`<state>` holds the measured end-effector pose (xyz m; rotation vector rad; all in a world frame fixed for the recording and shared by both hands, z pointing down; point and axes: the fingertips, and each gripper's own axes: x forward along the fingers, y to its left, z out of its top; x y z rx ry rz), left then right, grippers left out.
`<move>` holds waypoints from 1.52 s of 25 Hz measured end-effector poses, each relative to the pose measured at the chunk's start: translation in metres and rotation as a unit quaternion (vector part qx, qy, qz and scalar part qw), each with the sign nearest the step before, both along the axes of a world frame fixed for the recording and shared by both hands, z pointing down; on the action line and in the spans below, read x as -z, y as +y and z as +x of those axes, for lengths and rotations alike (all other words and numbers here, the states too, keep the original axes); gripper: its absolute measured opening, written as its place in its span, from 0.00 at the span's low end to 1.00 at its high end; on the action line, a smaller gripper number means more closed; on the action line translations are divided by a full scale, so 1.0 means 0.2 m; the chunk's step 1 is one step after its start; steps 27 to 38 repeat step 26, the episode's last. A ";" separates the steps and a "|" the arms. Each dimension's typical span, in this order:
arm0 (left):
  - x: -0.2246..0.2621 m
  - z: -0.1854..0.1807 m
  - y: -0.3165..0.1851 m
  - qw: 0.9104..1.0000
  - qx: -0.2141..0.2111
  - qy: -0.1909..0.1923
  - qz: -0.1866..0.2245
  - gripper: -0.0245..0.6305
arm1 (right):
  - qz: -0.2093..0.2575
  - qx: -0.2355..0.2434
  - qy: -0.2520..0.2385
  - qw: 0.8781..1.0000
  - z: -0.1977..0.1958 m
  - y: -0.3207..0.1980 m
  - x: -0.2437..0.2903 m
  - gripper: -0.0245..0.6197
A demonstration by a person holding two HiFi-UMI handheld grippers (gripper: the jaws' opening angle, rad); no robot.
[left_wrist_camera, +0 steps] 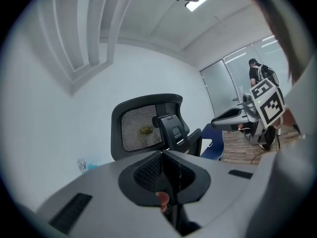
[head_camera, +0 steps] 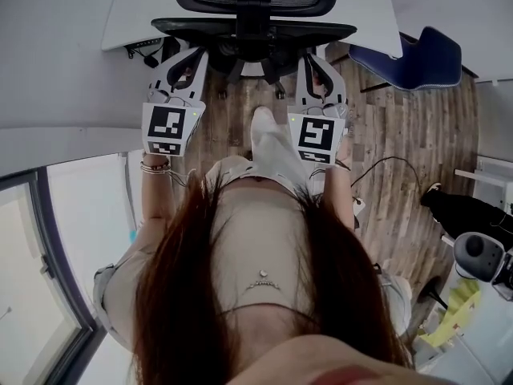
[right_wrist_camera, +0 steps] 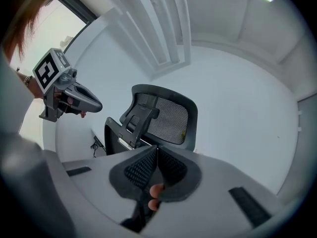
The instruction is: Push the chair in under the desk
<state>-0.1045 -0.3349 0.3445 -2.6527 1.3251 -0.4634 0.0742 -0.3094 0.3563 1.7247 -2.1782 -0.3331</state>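
Observation:
A black office chair [head_camera: 255,10] with a mesh back stands at the top of the head view, its seat partly under the white desk [head_camera: 132,10]. My left gripper [head_camera: 186,58] and right gripper [head_camera: 314,61] are both just behind the seat's edge, one on each side of the chair's column. Both are shut with nothing between the jaws. Whether the tips touch the chair cannot be told. In the left gripper view the left gripper [left_wrist_camera: 162,155] points at the chair's back [left_wrist_camera: 146,125]. The right gripper [right_wrist_camera: 157,148] faces the chair's mesh back [right_wrist_camera: 166,118] in its own view.
A blue chair [head_camera: 417,54] stands at the right on the wooden floor [head_camera: 385,127], with a cable [head_camera: 385,165] lying nearby. My white shoe [head_camera: 268,135] is behind the chair's base. A glass wall [head_camera: 48,239] is on the left. A person [left_wrist_camera: 258,76] stands far off.

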 end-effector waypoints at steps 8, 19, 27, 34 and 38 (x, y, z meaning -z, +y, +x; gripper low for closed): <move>0.03 0.05 0.07 1.000 -0.019 0.016 0.013 0.05 | 0.005 -0.010 0.005 1.000 0.02 0.08 0.01 0.08; 0.10 0.03 0.13 0.997 -0.012 0.067 0.024 0.04 | 0.010 0.000 0.010 1.000 -0.01 0.14 0.03 0.08; 0.31 -0.04 0.20 0.978 -0.048 0.203 0.007 0.04 | 0.004 0.007 0.017 1.000 -0.03 0.15 0.02 0.08; 0.31 -0.04 0.20 0.978 -0.048 0.203 0.007 0.04 | 0.004 0.007 0.017 1.000 -0.03 0.15 0.02 0.08; 0.31 -0.04 0.20 0.978 -0.048 0.203 0.007 0.04 | 0.004 0.007 0.017 1.000 -0.03 0.15 0.02 0.08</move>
